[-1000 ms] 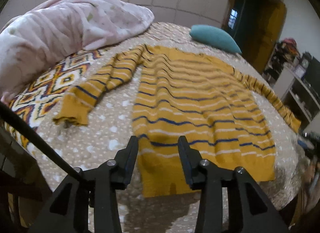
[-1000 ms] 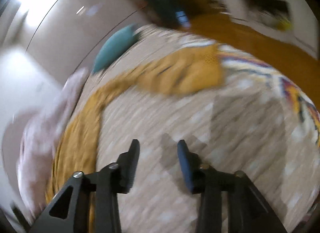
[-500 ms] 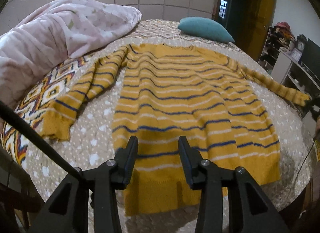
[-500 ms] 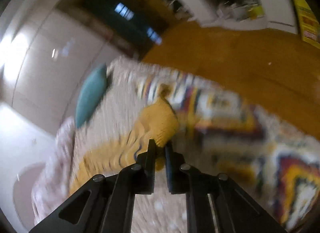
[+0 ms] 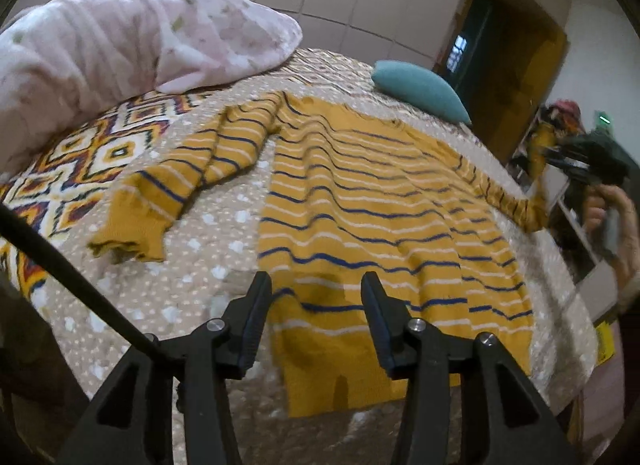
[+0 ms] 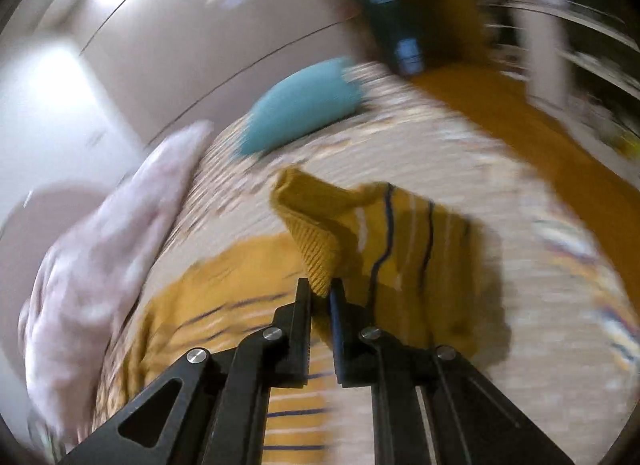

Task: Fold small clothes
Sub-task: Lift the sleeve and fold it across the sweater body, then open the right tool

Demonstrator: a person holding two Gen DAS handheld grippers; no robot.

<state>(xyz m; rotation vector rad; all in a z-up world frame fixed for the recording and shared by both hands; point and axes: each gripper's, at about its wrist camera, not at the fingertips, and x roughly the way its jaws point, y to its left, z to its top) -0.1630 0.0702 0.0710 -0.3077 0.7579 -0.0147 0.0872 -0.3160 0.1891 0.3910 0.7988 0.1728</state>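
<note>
A mustard-yellow sweater [image 5: 372, 217] with blue and white stripes lies spread flat on the bed. Its left sleeve [image 5: 188, 189] lies bent on the bedspread. My left gripper [image 5: 316, 285] hovers above the sweater's lower left corner; its jaws are opening and no cloth sits between them. At the far right of the left wrist view, my right gripper [image 5: 560, 157] lifts the right sleeve [image 5: 520, 209] off the bed. In the right wrist view my right gripper [image 6: 320, 289] is shut on that sleeve's ribbed cuff [image 6: 316, 237], which hangs folded over in front of the fingers.
A pink quilt [image 5: 120, 41] is heaped at the bed's far left. A teal pillow [image 5: 420, 89] lies beyond the sweater's collar. The bedspread [image 5: 160, 289] is beige with dots and a diamond pattern at the left. Shelves and a doorway stand to the right of the bed.
My right gripper shut on the right sleeve's cuff and lifted it up off the bed. The left gripper's jaws have spread a little wider over the hem.
</note>
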